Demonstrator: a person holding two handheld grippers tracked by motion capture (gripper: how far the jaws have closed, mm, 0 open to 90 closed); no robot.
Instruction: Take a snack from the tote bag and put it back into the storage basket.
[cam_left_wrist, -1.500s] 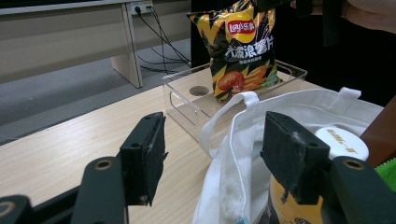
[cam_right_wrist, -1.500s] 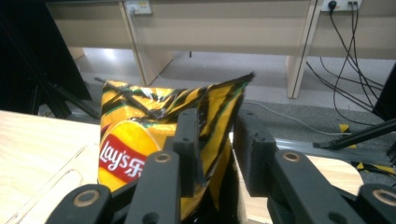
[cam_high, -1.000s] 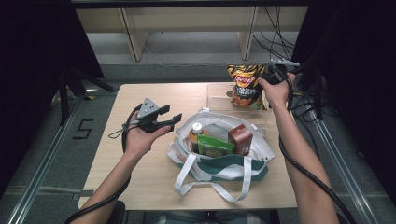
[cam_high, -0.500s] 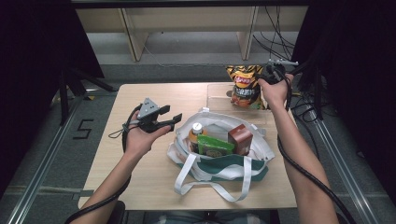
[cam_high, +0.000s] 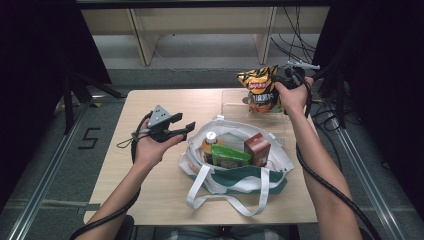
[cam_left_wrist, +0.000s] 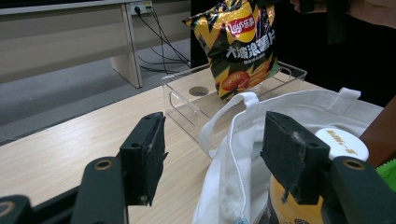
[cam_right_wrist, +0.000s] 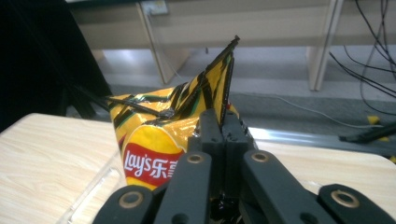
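A yellow-and-black chip bag (cam_high: 260, 91) stands upright in a clear plastic tray (cam_high: 232, 102) at the table's far right. My right gripper (cam_high: 280, 81) is shut on the bag's top corner, and in the right gripper view its jaws (cam_right_wrist: 223, 125) pinch the crumpled foil of the chip bag (cam_right_wrist: 154, 140). My left gripper (cam_high: 183, 128) is open with nothing between its jaws, held just left of a white tote bag (cam_high: 235, 176). The left gripper view shows its open pads (cam_left_wrist: 144, 154) flanking the tote bag's handle (cam_left_wrist: 233, 116), with the chip bag (cam_left_wrist: 240, 46) beyond.
The tote bag holds a white-capped bottle (cam_high: 211, 138), a green packet (cam_high: 227, 156) and a brown box (cam_high: 257, 149). Bare tabletop (cam_high: 150, 200) lies to the left and front. Cables (cam_high: 325, 105) hang off the table's right edge.
Hardly anything: the right hand shifted slightly at the chip bag's top, and the left hand has kept still.
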